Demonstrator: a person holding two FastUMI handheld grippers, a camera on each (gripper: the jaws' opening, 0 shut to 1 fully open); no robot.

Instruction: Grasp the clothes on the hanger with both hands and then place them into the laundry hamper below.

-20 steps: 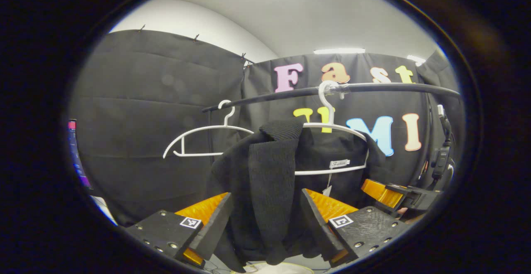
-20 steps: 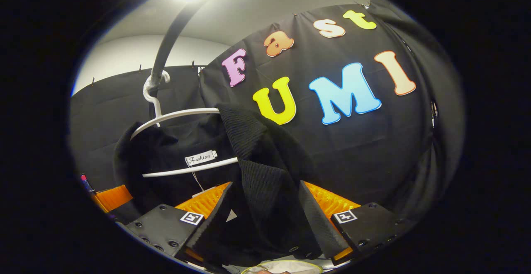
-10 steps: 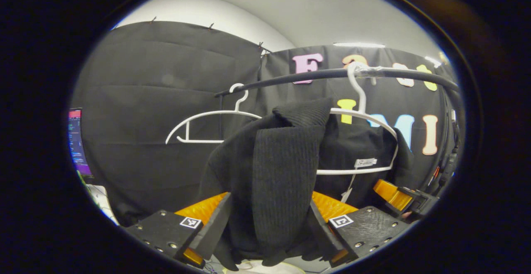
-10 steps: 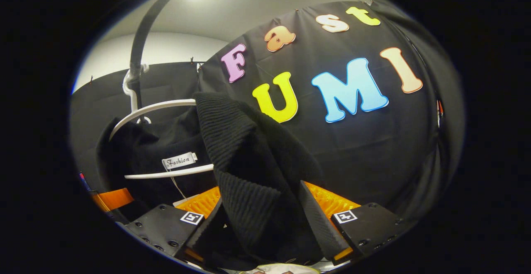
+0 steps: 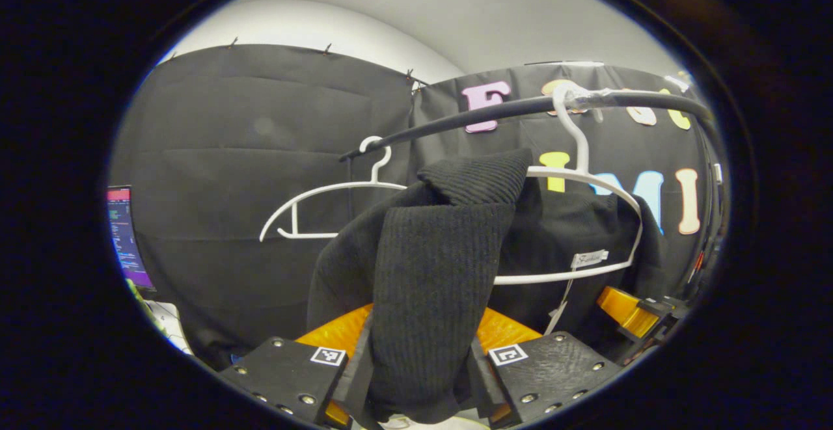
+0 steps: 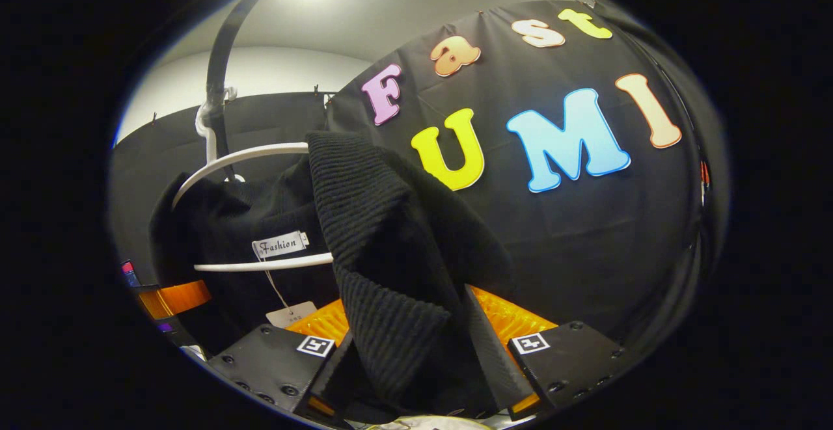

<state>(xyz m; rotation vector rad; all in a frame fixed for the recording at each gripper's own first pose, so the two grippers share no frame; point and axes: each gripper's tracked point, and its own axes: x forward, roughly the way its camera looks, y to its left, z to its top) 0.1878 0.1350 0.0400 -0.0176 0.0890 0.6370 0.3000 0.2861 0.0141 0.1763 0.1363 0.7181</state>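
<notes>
A black ribbed knit garment hangs on a white hanger from a black rail. At the bottom of the left gripper view, my left gripper is shut on a thick fold of the garment's near shoulder. In the right gripper view the same garment drapes off the hanger, and my right gripper is shut on the fold at the other shoulder. A white label and a paper tag show at the neck. A pale hamper rim peeks out below.
An empty white hanger hangs farther left on the rail. A lit monitor stands at the far left. The right gripper shows at the right of the left gripper view, and the left gripper at the left of the right gripper view.
The fingers of both grippers have drawn closer together and now pinch the cloth. The left gripper has shifted so the garment and hanger sit closer in its view.
</notes>
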